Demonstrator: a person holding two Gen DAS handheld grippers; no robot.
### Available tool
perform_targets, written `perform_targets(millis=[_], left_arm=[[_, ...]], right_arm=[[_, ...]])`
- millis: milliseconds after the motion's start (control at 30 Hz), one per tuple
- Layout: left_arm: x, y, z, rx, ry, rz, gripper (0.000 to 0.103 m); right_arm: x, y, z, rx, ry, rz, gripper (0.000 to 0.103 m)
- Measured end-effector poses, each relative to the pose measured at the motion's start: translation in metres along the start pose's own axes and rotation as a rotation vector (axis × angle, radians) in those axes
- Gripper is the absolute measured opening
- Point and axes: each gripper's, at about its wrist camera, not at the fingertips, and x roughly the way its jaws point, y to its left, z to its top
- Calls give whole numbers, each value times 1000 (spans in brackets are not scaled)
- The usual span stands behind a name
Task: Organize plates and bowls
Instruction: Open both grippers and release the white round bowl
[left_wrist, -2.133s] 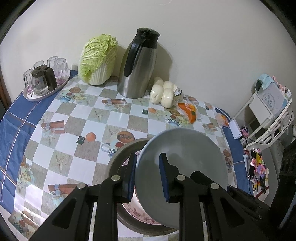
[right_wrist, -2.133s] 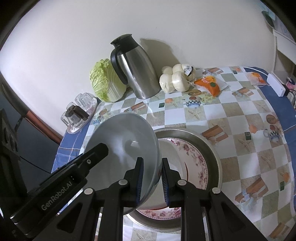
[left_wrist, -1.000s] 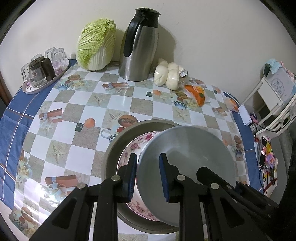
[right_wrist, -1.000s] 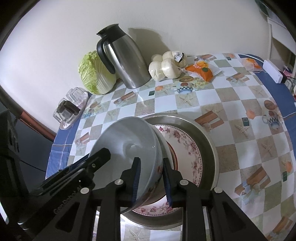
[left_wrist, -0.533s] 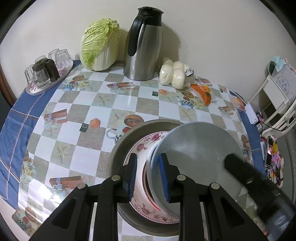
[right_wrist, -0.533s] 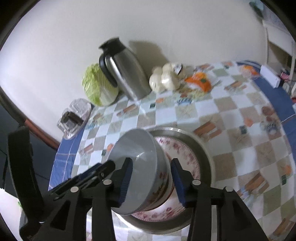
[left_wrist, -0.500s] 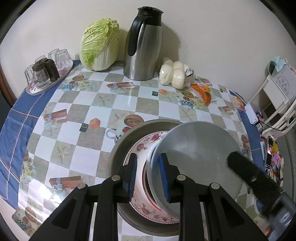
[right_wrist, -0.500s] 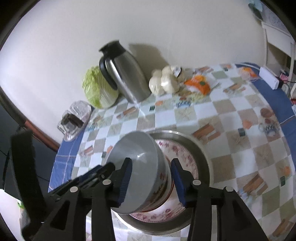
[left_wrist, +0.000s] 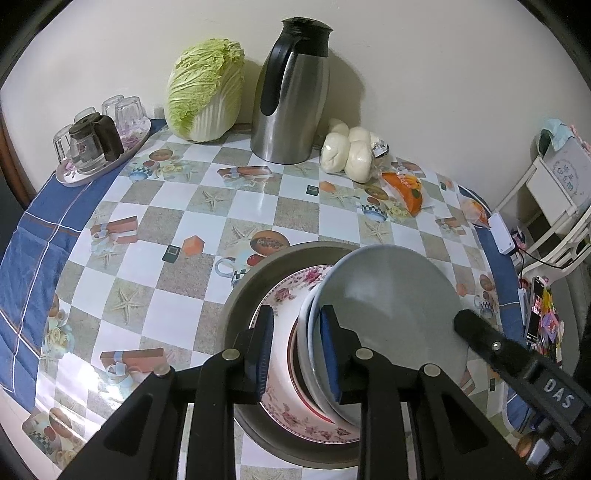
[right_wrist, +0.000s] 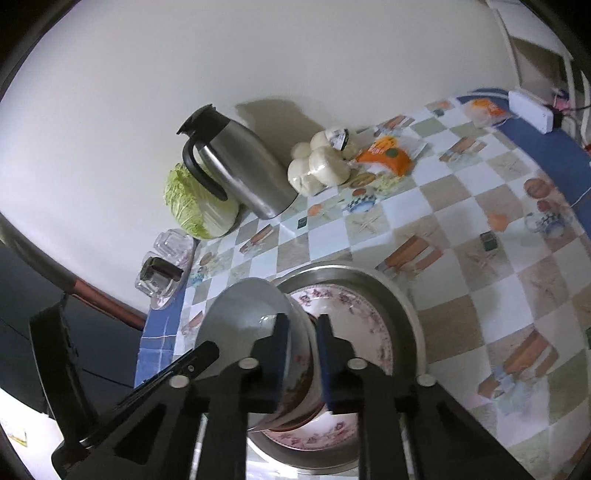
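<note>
A grey bowl (left_wrist: 391, 299) (right_wrist: 243, 314) sits nested in a white floral bowl (right_wrist: 299, 376). Both rest on a floral plate (left_wrist: 284, 295) inside a round metal basin (left_wrist: 243, 295). My left gripper (left_wrist: 296, 321) is shut on the grey bowl's near-left rim, with one pad inside the bowl. My right gripper (right_wrist: 302, 325) is shut on the opposite rim, with the nested walls between its pads. In the left wrist view its black finger (left_wrist: 476, 332) lies over the bowl's right edge.
Along the wall stand a steel jug (left_wrist: 291, 92), a cabbage (left_wrist: 207, 92), a bag of white buns (left_wrist: 351, 151) and an orange packet (left_wrist: 406, 188). A tray of glasses (left_wrist: 96, 147) is at the far left. A white rack (left_wrist: 554, 192) stands past the table's right edge.
The grey bowl came down from a tilted hold into the floral bowl. My right gripper opened, shifted along the rim and closed again. The left gripper kept its grip.
</note>
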Motion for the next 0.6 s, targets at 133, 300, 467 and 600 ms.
perform_targets(millis=[133,300,467,600], left_arm=[[0,0,0,2,2,1,26],[-3,0,1,-5,-1,-9,49],[-8,3,2,-19,-17,-2,65],[-14,10,3,-43,-34,4,71]], right_arm=[[4,-4,-1,18,20,14,13],[1,5,-2,-36,20,-45,17],[-5,14,-2,-106,-4,-123,42],[-12,18,-3,-155,-26,-179,62]])
